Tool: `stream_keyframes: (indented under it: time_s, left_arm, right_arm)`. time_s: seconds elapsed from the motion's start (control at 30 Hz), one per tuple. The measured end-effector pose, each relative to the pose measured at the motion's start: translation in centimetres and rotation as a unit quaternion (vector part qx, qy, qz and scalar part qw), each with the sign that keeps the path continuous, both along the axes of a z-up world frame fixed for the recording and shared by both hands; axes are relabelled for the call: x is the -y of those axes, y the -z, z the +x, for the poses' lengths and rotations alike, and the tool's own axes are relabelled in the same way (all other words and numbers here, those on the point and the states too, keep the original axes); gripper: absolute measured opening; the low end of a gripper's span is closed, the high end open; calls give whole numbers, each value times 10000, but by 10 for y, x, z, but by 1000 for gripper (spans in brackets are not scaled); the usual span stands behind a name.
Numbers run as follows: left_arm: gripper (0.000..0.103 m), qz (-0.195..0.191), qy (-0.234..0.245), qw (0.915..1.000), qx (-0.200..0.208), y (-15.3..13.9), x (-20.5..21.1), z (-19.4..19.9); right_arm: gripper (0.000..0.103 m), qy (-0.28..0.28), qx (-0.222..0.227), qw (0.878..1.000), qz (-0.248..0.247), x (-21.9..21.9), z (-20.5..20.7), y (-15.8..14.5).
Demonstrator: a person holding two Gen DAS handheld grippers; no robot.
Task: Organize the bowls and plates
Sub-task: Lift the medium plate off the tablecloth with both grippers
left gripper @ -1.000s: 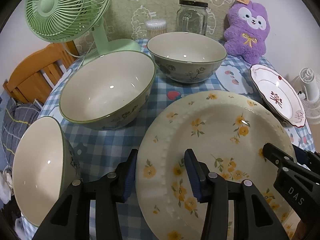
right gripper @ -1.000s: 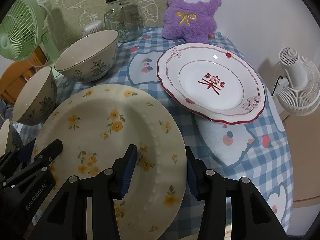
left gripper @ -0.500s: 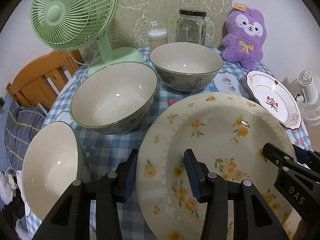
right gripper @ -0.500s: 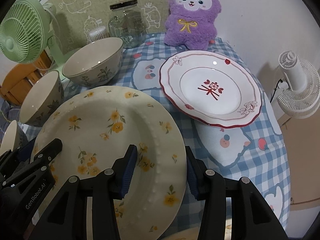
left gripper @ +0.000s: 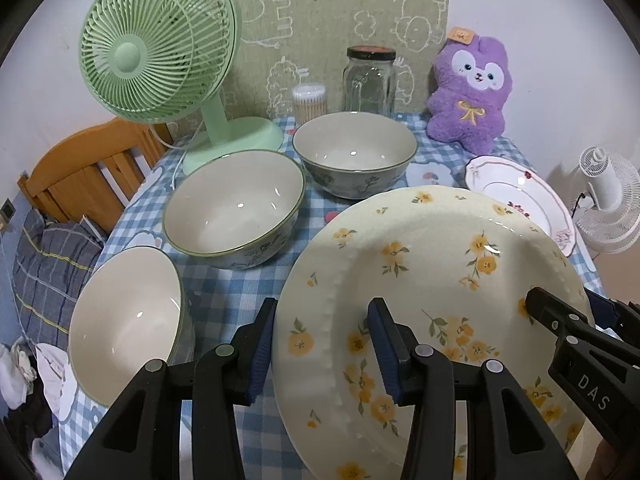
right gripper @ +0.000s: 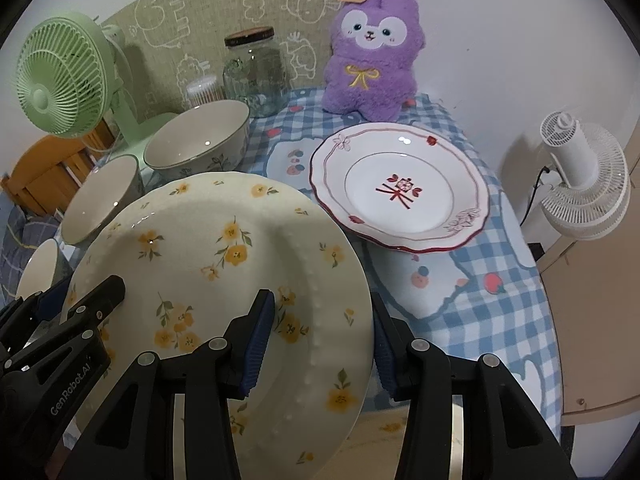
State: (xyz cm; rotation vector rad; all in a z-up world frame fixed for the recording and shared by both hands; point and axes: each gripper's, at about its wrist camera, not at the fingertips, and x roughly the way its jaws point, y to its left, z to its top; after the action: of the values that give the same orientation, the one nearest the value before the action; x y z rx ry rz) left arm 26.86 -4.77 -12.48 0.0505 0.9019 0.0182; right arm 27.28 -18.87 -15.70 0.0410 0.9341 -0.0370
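Note:
Both grippers hold a cream plate with yellow flowers [left gripper: 432, 264], lifted and tilted above the table; it fills the lower left of the right wrist view [right gripper: 216, 264]. My left gripper [left gripper: 322, 344] is shut on its left rim. My right gripper [right gripper: 322, 340] is shut on its right rim. Three cream bowls with green rims stand left: near [left gripper: 124, 324], middle [left gripper: 234, 208] and far [left gripper: 354, 152]. A white plate with red trim [right gripper: 400, 192] lies on the table at the right.
The checked tablecloth [right gripper: 492, 308] covers the table. A green fan [left gripper: 156, 48], cotton swab jar [left gripper: 309, 100], glass jar [left gripper: 370, 80] and purple plush [left gripper: 472, 96] stand at the back. A white fan [right gripper: 580, 180] stands off the right edge. A wooden chair [left gripper: 84, 176] is left.
Both grippers have risen with the yellow-flower plate, which now sits higher above the table. The bowls and the red-trimmed plate look farther below and have not moved.

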Motion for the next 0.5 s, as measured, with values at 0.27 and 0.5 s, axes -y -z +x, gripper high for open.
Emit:
stream_keyframes:
  time_s: [0.27, 0.5]
  left_arm:
    - [46, -32, 90, 9999, 136, -15, 9, -24]
    - [46, -70, 184, 9994, 299, -30, 21, -52]
  right_arm:
    - [49, 71, 146, 9999, -2, 9, -28, -16]
    - [49, 175, 342, 9993, 0, 18, -63, -32]
